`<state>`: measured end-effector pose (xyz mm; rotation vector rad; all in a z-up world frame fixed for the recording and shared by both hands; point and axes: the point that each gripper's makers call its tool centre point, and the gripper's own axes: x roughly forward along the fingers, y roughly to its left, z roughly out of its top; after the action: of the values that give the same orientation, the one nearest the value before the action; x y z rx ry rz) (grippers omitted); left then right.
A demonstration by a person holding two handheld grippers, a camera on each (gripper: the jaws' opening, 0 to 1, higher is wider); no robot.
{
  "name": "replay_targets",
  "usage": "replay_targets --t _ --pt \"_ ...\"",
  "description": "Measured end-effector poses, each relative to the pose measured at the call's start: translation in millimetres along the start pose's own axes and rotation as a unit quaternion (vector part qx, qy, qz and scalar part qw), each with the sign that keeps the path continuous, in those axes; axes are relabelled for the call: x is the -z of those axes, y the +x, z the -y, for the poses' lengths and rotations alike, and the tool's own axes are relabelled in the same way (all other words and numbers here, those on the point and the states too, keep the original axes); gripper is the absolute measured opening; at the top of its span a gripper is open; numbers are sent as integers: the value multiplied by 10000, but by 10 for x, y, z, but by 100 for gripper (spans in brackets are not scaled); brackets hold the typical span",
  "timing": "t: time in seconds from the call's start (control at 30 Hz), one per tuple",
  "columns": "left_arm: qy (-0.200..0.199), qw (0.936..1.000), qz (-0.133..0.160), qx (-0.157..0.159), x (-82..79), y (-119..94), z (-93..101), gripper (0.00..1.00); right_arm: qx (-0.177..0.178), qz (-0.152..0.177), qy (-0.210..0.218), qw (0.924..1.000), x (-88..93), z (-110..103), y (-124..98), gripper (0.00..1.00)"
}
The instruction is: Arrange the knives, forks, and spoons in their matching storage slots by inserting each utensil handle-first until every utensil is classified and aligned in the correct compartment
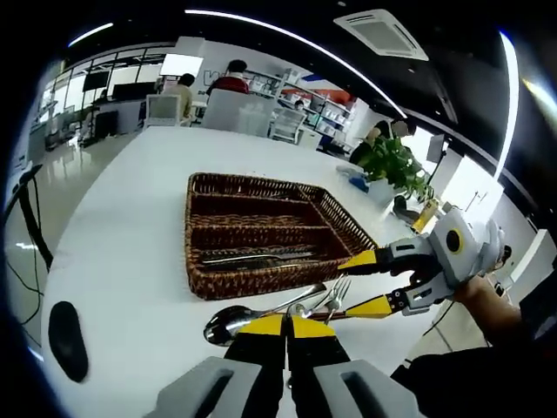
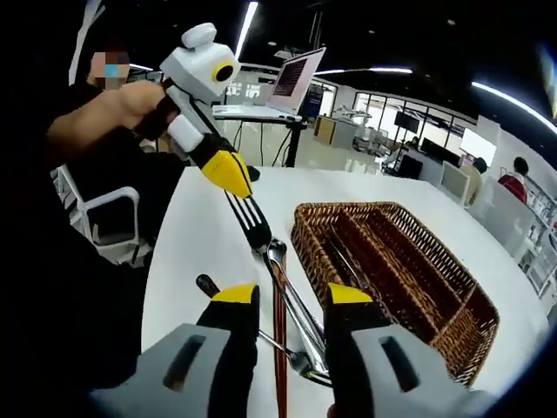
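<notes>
The left tool, nearly closed, pinches a fork; the right tool stands open around loose utensils just beside the wicker tray. Only some knives lie in the tray's nearest slot, so most sorting remains.

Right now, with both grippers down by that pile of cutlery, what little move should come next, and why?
Probably close the right gripper on one handle. Its jaws stand open around the loose utensils beside the wicker tray, while the left gripper is shut and holds a fork up, apart from the pile.
</notes>
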<state>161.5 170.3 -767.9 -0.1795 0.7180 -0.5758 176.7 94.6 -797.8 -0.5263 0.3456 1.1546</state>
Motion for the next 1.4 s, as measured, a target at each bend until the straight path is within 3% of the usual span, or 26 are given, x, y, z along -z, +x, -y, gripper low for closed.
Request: replay_targets --t 0.17,0.5,0.8,0.9,1.2,1.4 --pt "6 10000 -33 -3 -6 14 2 0 -189 -105 -254 9994 50 -46 120 18" --pt "-53 10000 -76 10 1 29 -11 0 -326 -263 -1286 9908 117 -99 321 5" --pt "-149 9999 -63 9 -17 51 -37 0 -320 -305 -1566 9867 136 -67 382 2" --pt "-163 9998 -34 52 -54 63 -32 0 -262 -337 -1993 9790 130 -52 374 1" --pt "-227 9992 207 237 -184 66 -10 0 -164 -210 -1932 9808 44 30 281 1" --pt "67 9981 317 516 -259 106 125 5 -143 -73 -1797 9836 -78 15 209 0"
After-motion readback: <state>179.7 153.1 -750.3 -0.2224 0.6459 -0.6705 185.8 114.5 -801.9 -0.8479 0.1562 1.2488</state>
